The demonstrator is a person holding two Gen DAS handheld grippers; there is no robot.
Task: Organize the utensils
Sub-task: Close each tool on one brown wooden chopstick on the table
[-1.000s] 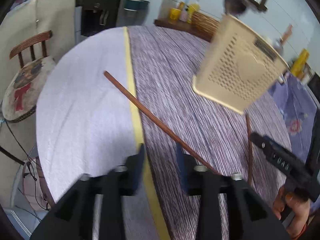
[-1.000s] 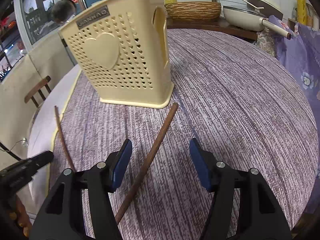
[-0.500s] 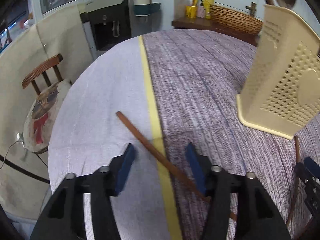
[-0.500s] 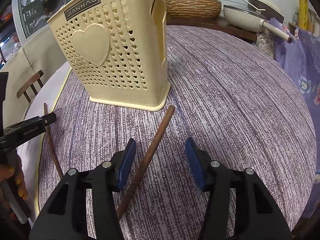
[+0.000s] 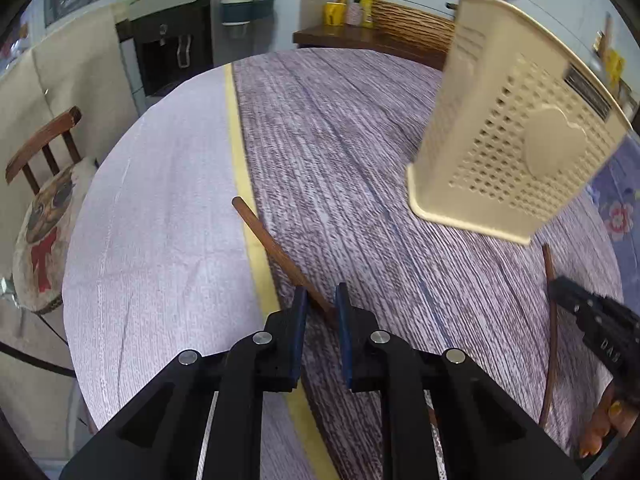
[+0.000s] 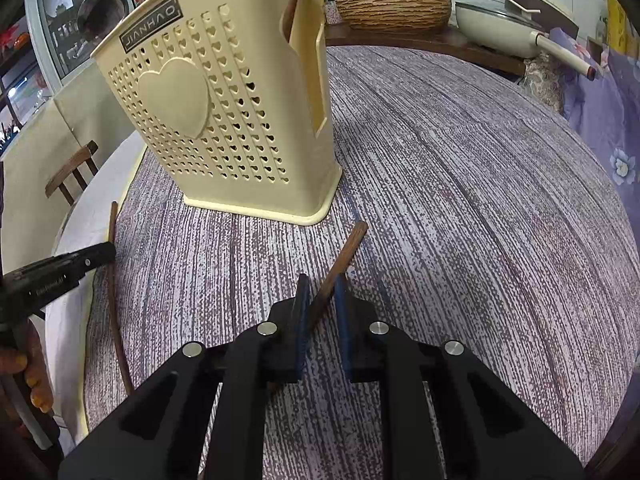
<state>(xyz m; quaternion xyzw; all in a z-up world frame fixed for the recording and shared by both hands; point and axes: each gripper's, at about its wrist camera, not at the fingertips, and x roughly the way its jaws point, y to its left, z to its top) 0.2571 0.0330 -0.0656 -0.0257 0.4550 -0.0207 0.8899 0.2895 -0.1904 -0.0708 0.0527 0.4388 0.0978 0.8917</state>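
Two chopsticks lie on the purple-striped surface (image 6: pixel 460 208), each between a pair of nearly closed jaws: the left gripper (image 5: pixel 321 302) pinches the left chopstick (image 5: pixel 276 248) near the yellow stripe (image 5: pixel 244 184), and the right gripper (image 6: pixel 321 290) pinches the right chopstick (image 6: pixel 346 252). Beyond them stands the cream holder (image 6: pixel 224 120), upright, just past the right chopstick's far tip.
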